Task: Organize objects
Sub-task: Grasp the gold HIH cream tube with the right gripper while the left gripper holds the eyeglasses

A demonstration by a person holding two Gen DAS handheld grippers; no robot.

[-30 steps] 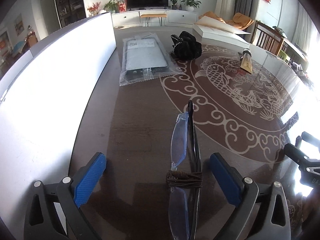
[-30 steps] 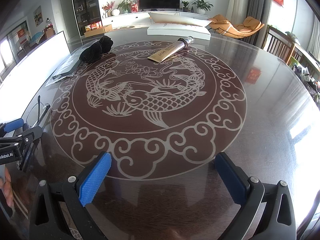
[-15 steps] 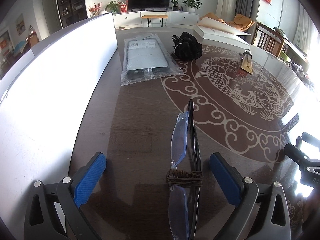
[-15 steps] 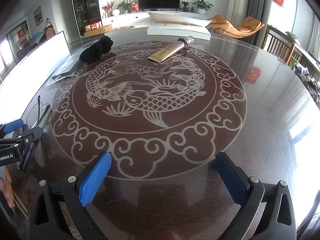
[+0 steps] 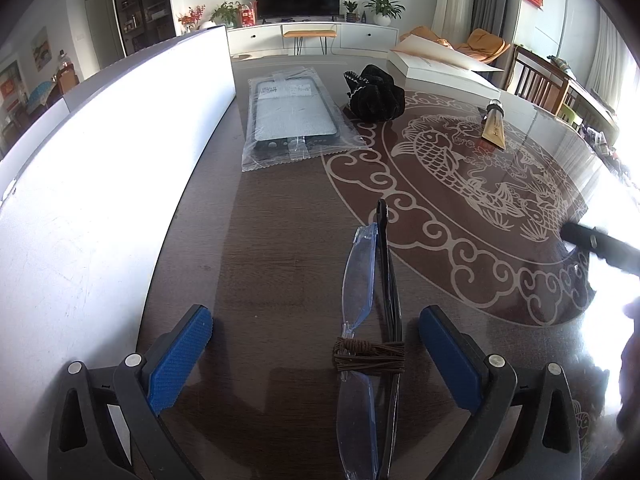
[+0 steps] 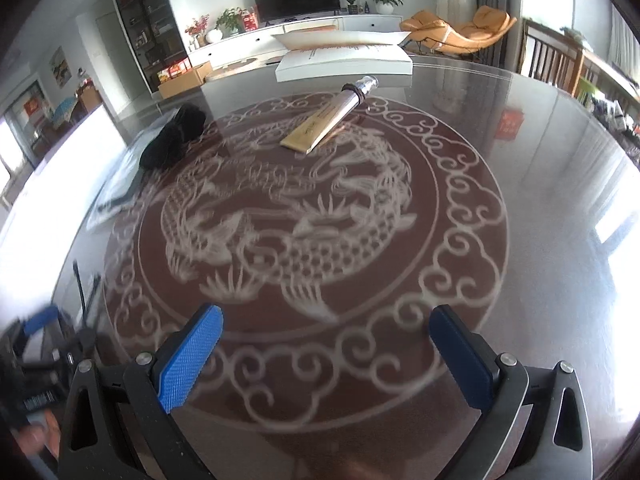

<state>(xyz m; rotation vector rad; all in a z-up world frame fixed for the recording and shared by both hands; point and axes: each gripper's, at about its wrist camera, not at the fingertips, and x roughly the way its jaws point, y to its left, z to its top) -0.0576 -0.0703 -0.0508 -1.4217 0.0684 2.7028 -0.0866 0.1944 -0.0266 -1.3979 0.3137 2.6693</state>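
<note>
Left tongs (image 5: 314,354) spread wide, empty, folded glasses (image 5: 370,320) lying on counter (image 5: 280,240) between their fingers, right tongs (image 6: 326,350) also wide open, gold tube (image 6: 332,118) far off.

Glossy glass-smooth table (image 5: 280,248), clear plastic glasses (image 5: 362,276), crinkled transparent bag (image 5: 292,120), textured blue pads (image 6: 188,360)

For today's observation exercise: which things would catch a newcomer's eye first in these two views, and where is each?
The pale fish-and-cloud medallion fills the middle of the dark glossy table. Folded glasses bound with a brown hair tie lie between the left tongs' open blue pads. A gold tube lies at the medallion's far edge.
</note>
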